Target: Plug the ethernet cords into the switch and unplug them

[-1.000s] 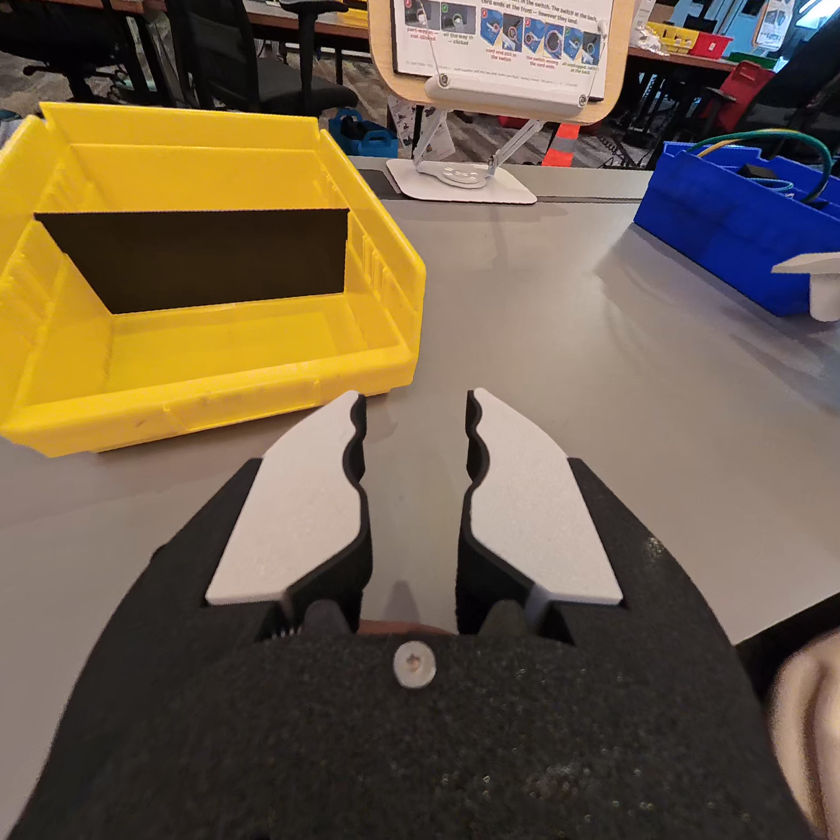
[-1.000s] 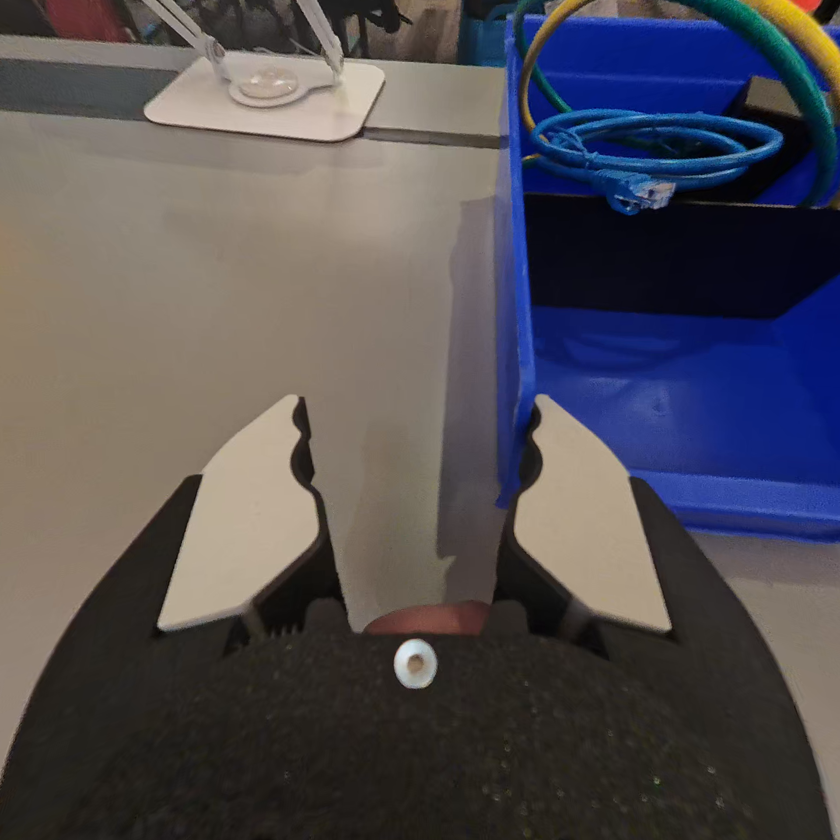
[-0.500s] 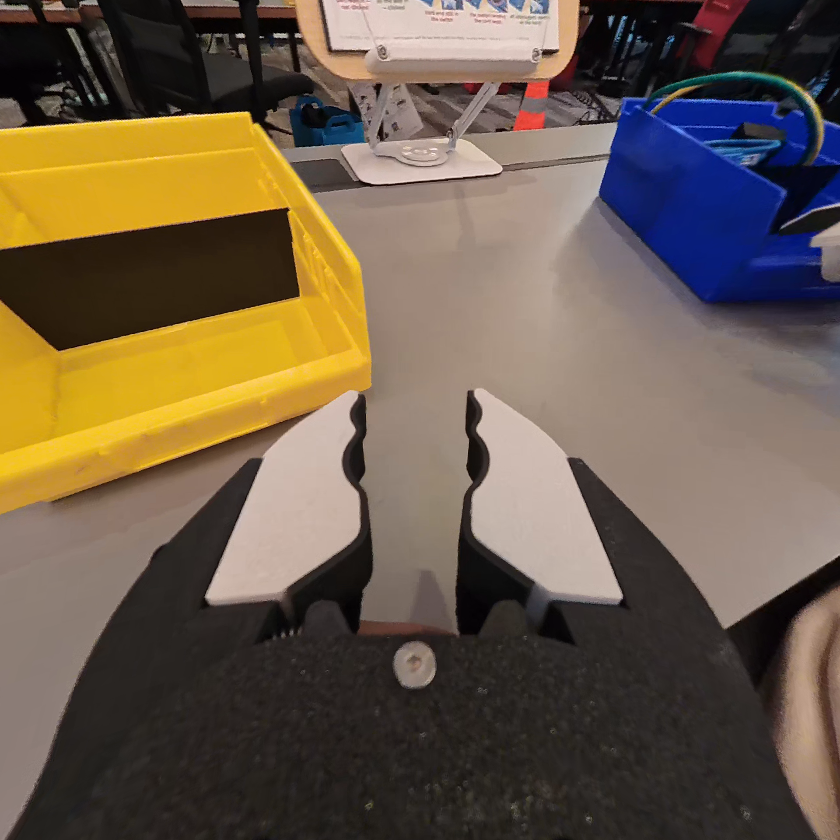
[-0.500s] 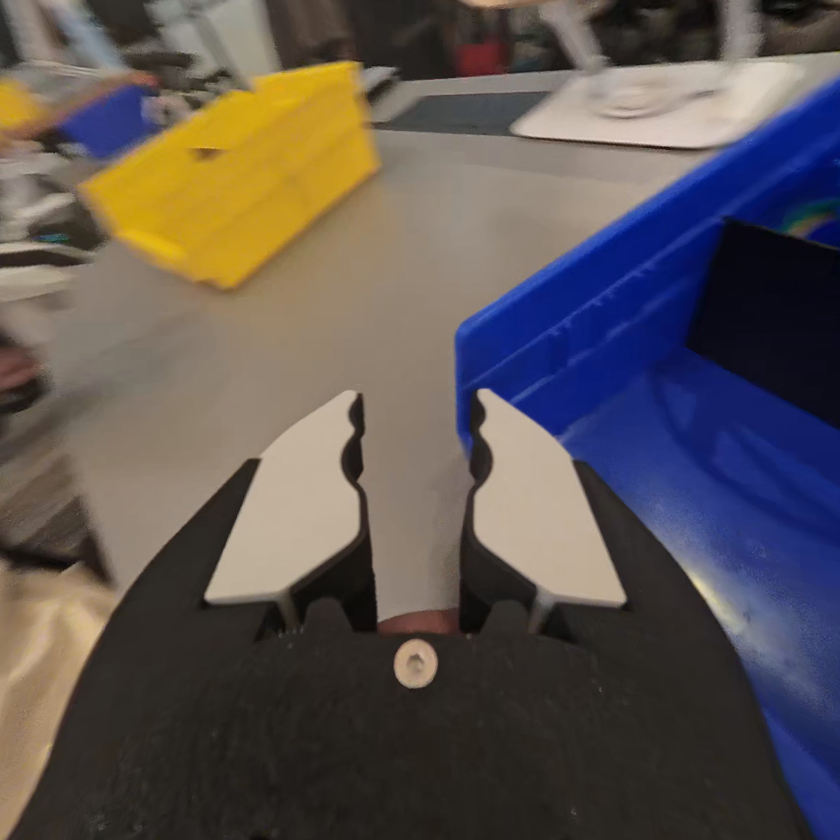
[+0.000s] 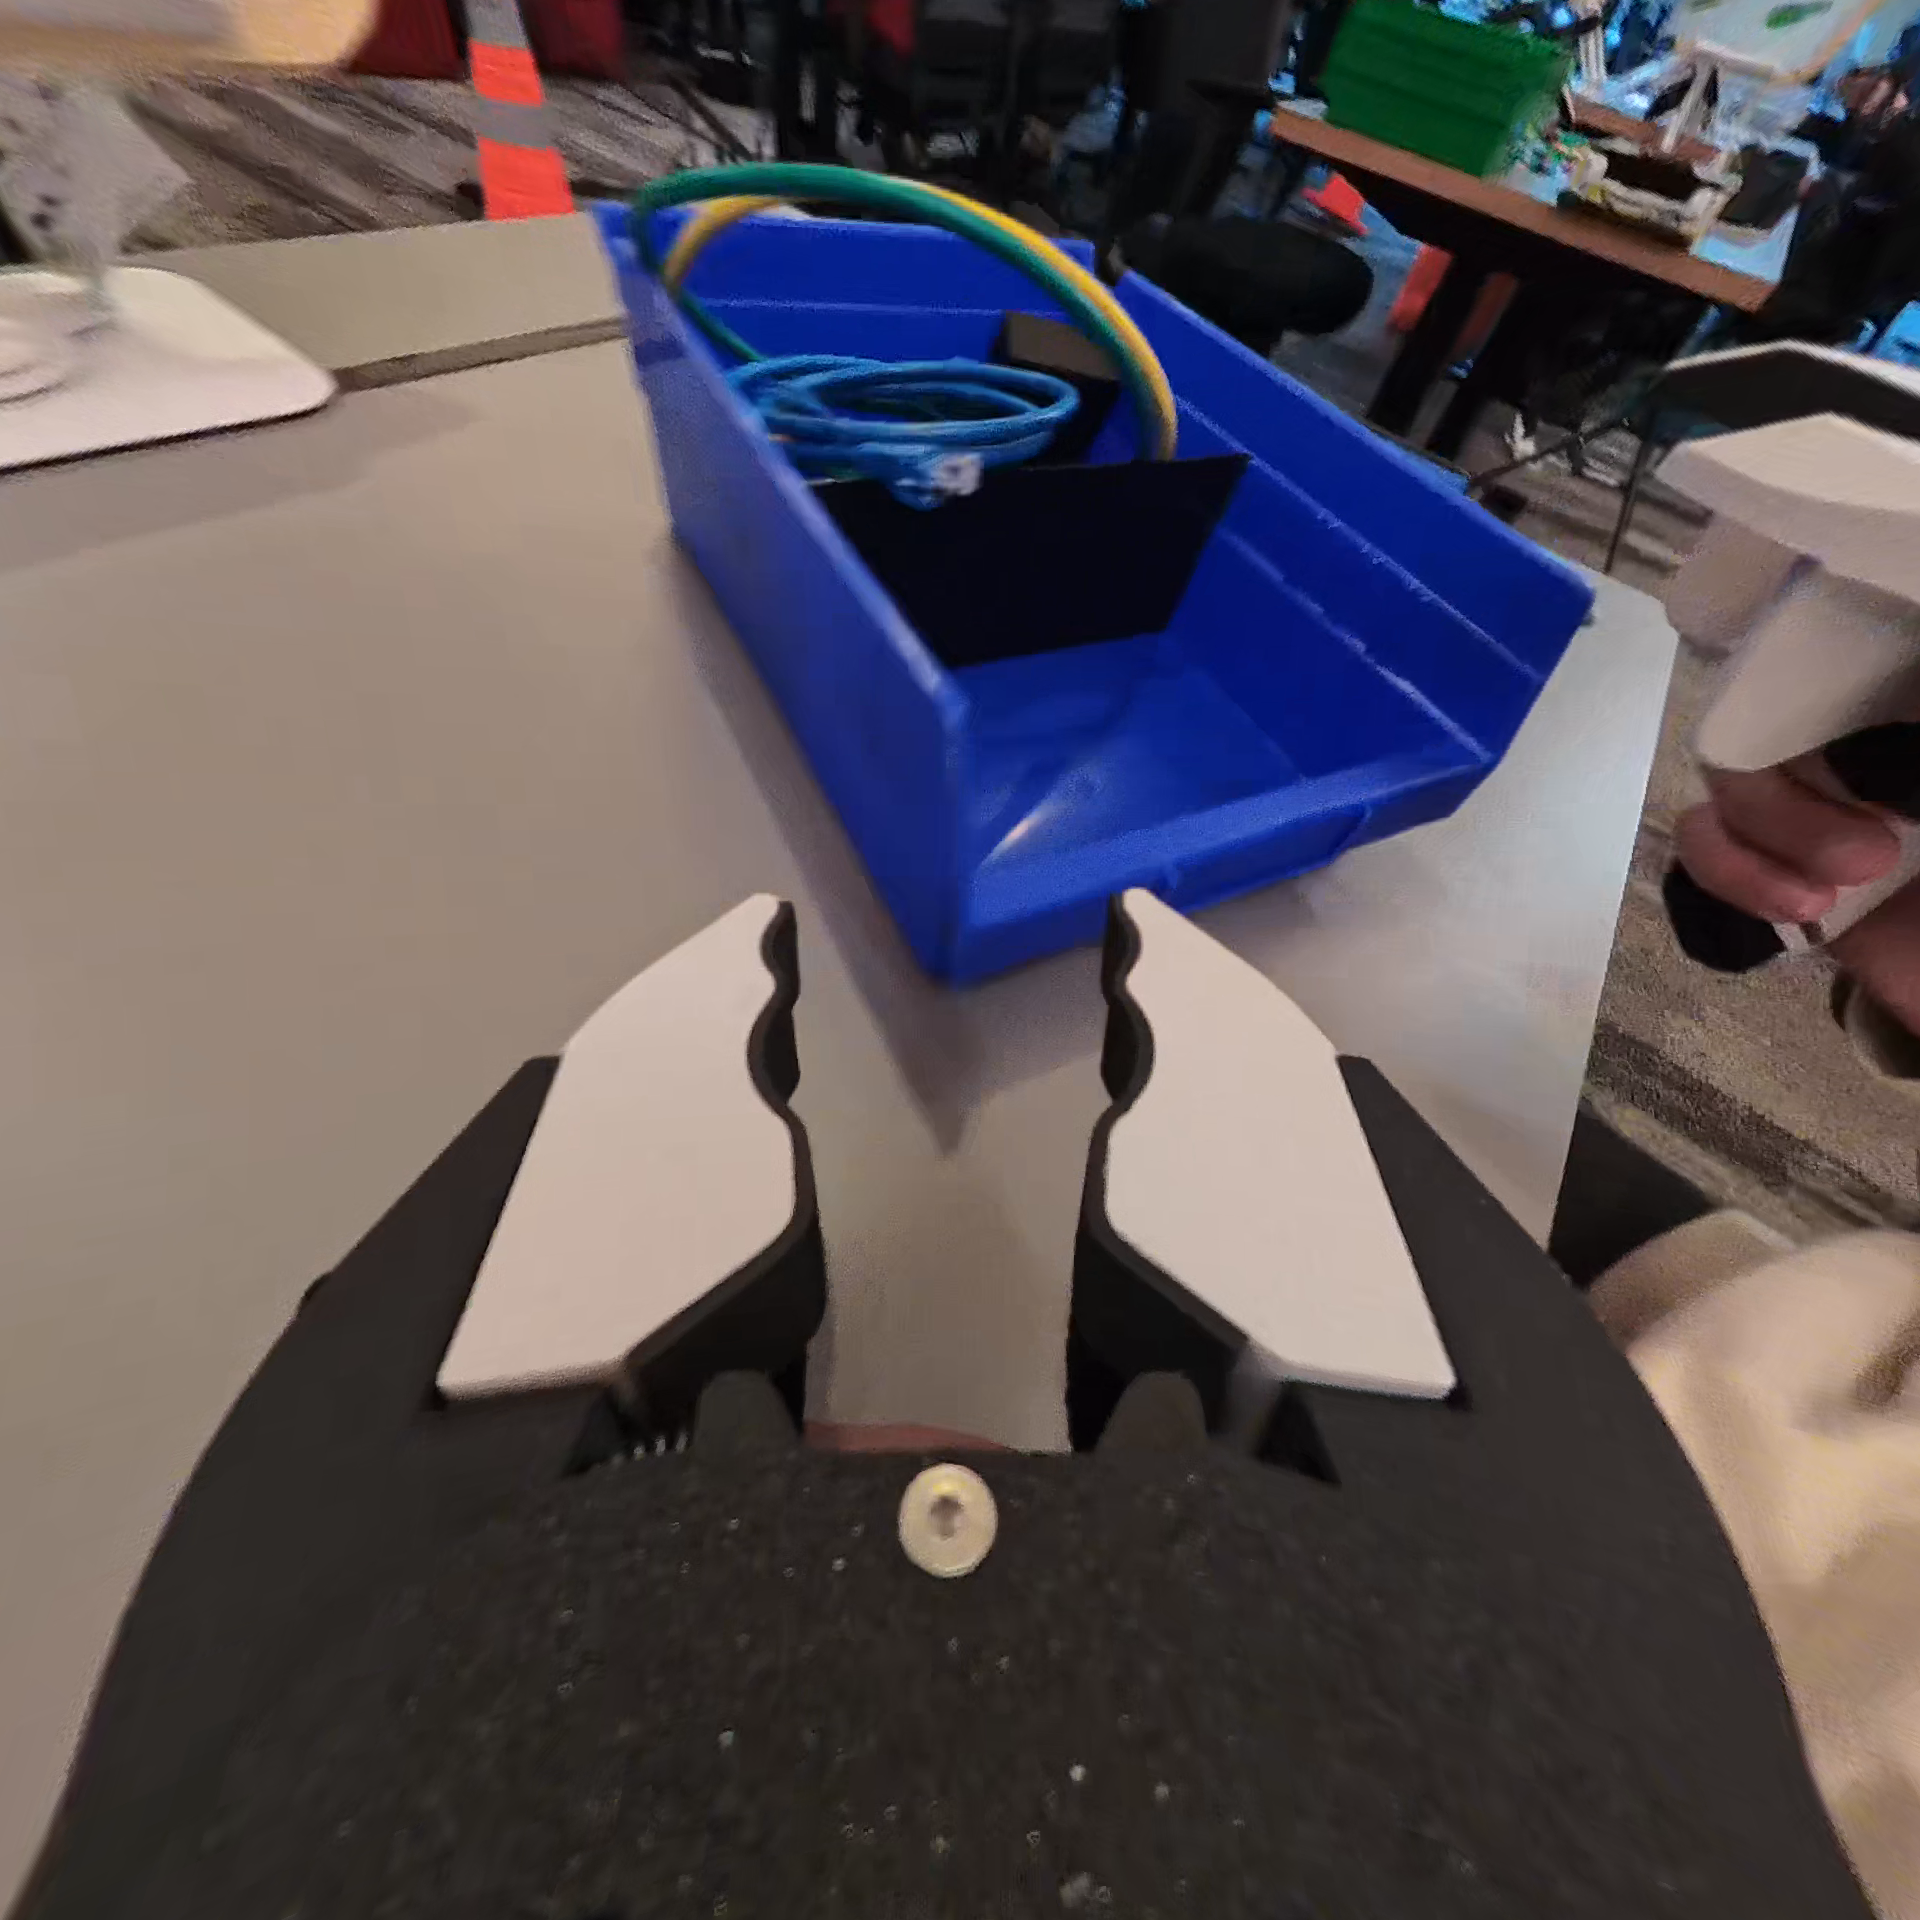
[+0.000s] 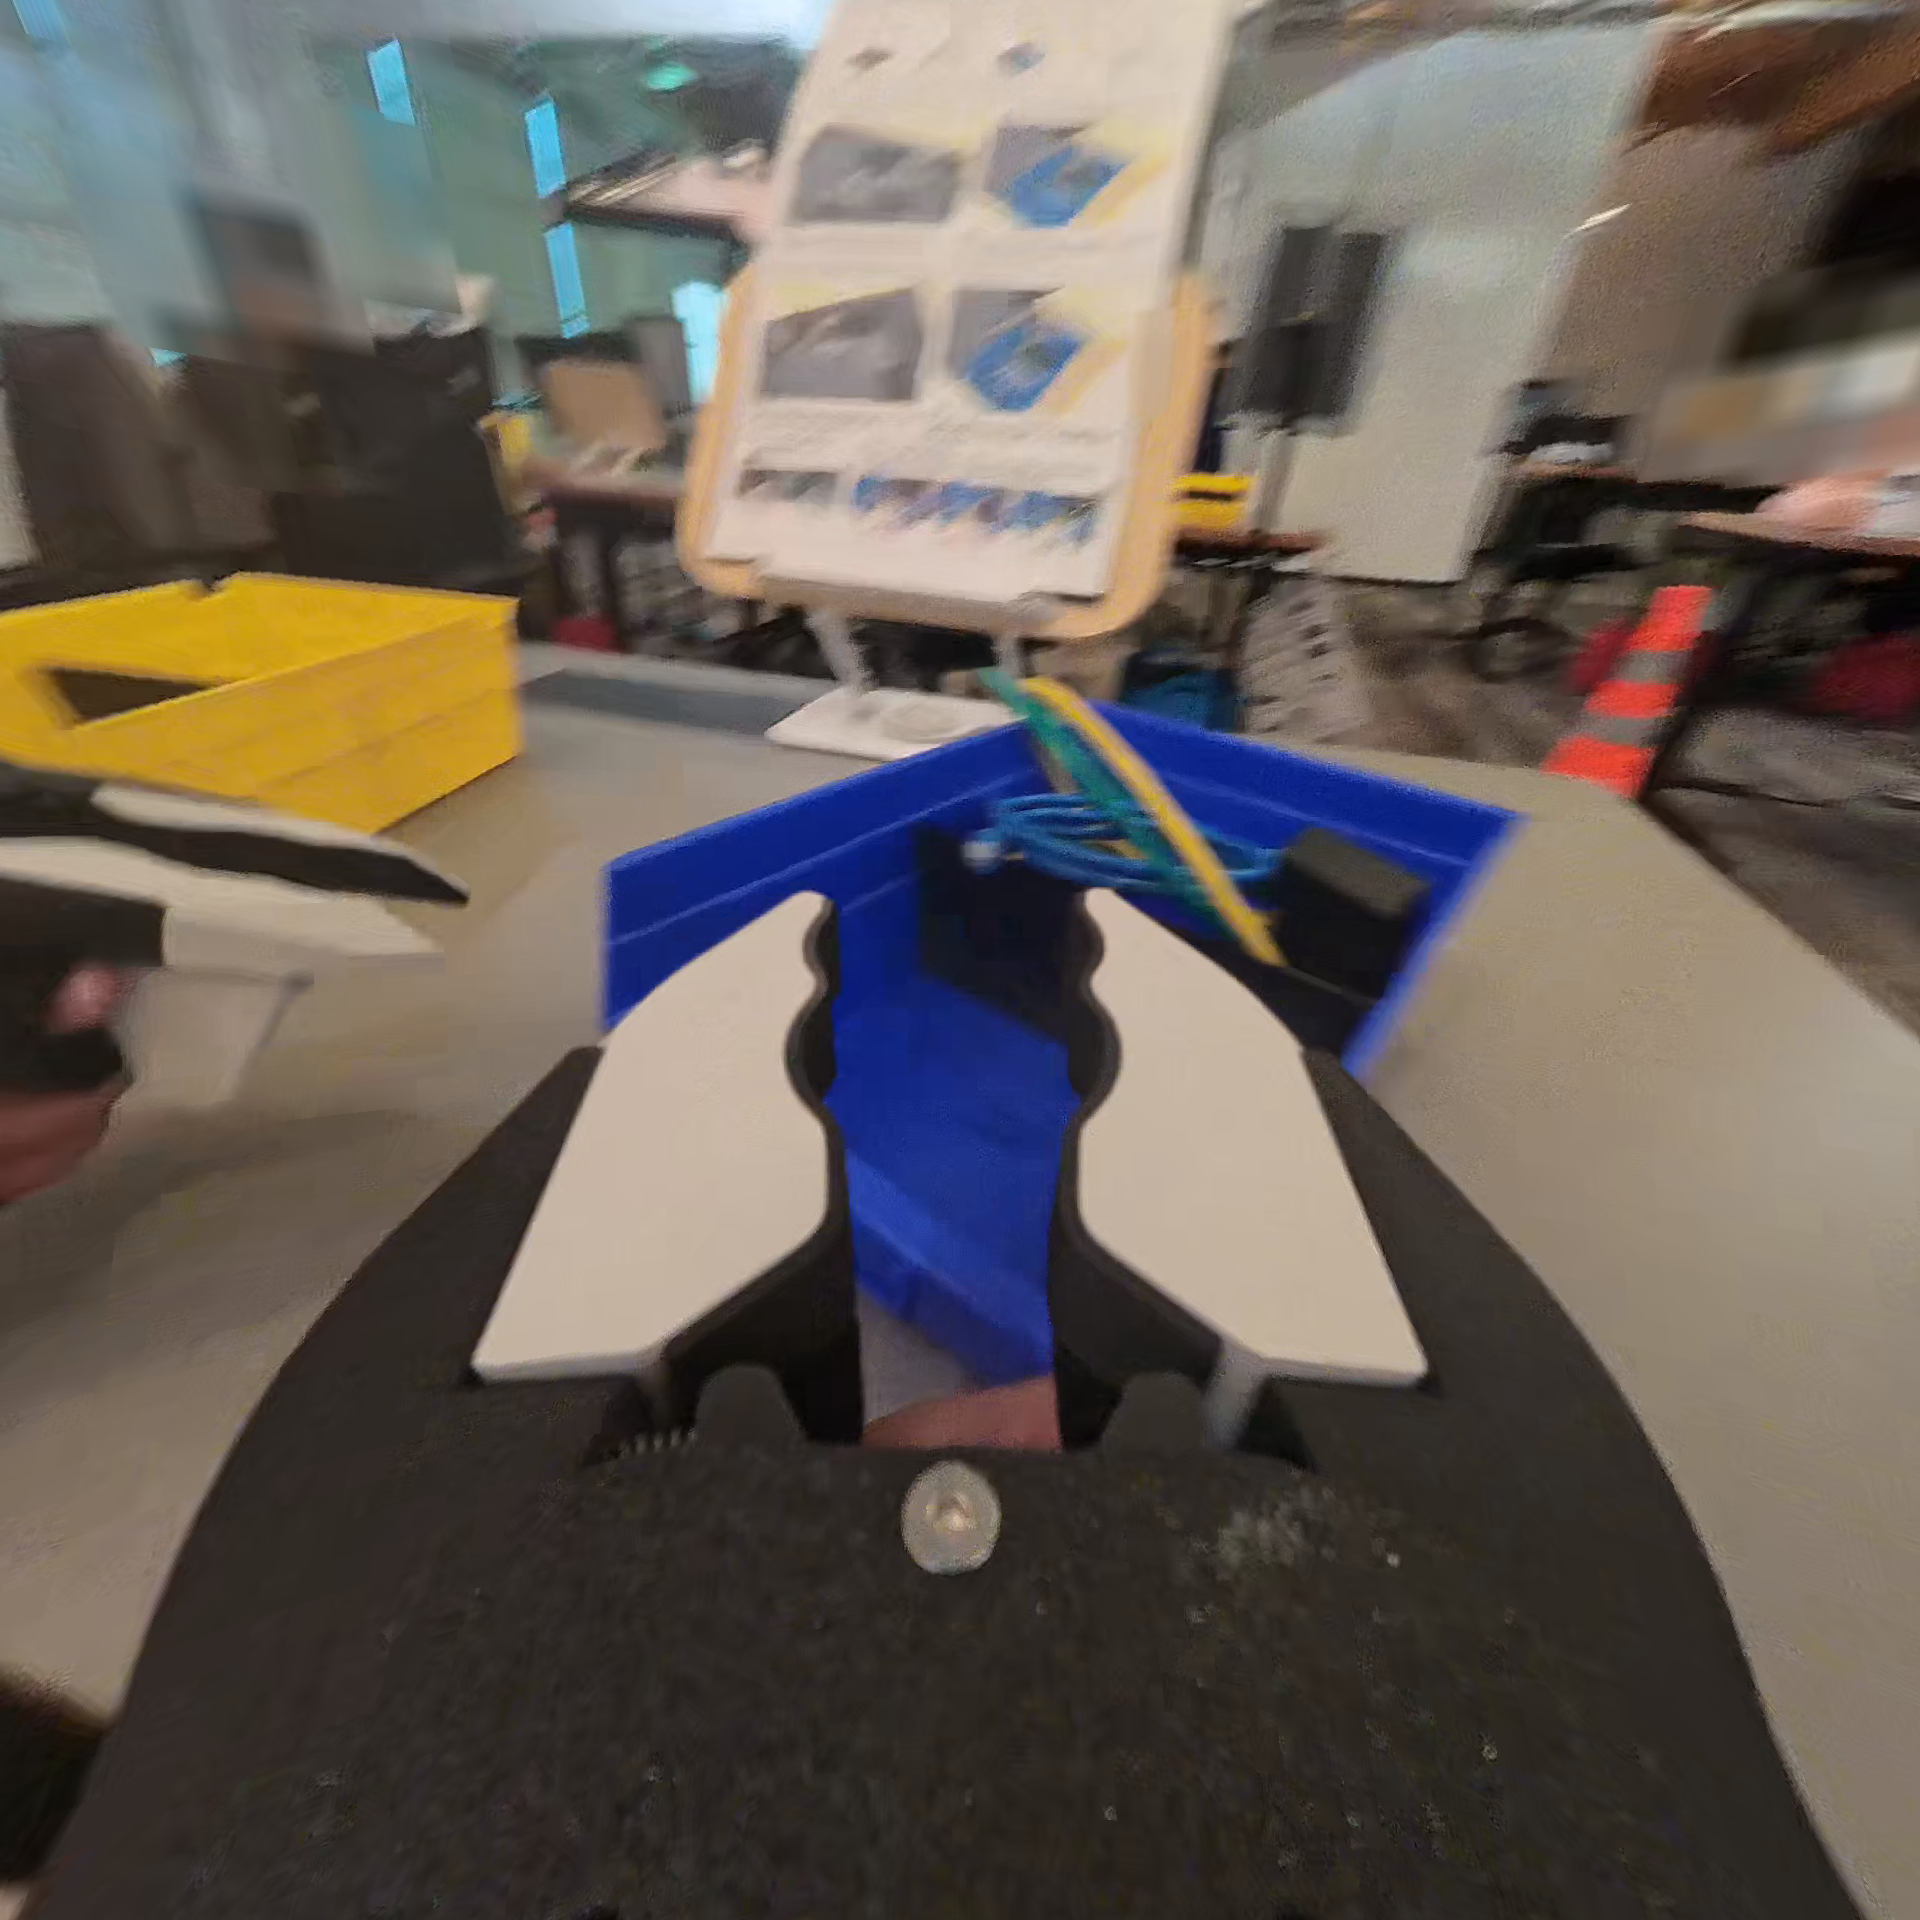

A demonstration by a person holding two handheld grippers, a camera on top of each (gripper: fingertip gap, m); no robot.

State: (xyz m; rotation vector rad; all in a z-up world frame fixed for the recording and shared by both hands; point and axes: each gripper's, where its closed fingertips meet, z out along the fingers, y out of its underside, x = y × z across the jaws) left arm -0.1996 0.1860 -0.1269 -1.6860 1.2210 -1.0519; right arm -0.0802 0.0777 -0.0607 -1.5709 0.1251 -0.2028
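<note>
A blue bin (image 5: 831,665) stands on the grey table, split by a black divider (image 5: 1029,561). Its back compartment holds a coiled blue ethernet cord (image 5: 904,421), a green and a yellow cord (image 5: 997,223) arching over it, and a black box (image 5: 1049,348). My left gripper (image 5: 945,920) is open and empty, just short of the bin's near corner. My right gripper (image 6: 956,914) is open and empty, over the bin's (image 6: 727,894) front compartment; this view is blurred. The cords (image 6: 1101,831) and the black box (image 6: 1351,894) show beyond it.
A yellow bin (image 6: 312,686) stands on the table's left. An instruction board on a white stand (image 6: 956,343) is at the back. The right gripper and a hand (image 5: 1808,644) show at the left wrist view's right edge. The table's edge (image 5: 1621,831) runs just right of the blue bin.
My left gripper has swung right, from the yellow bin to the blue bin, and opened slightly. My right gripper narrowed its jaws, swung left, then turned back to face the blue bin.
</note>
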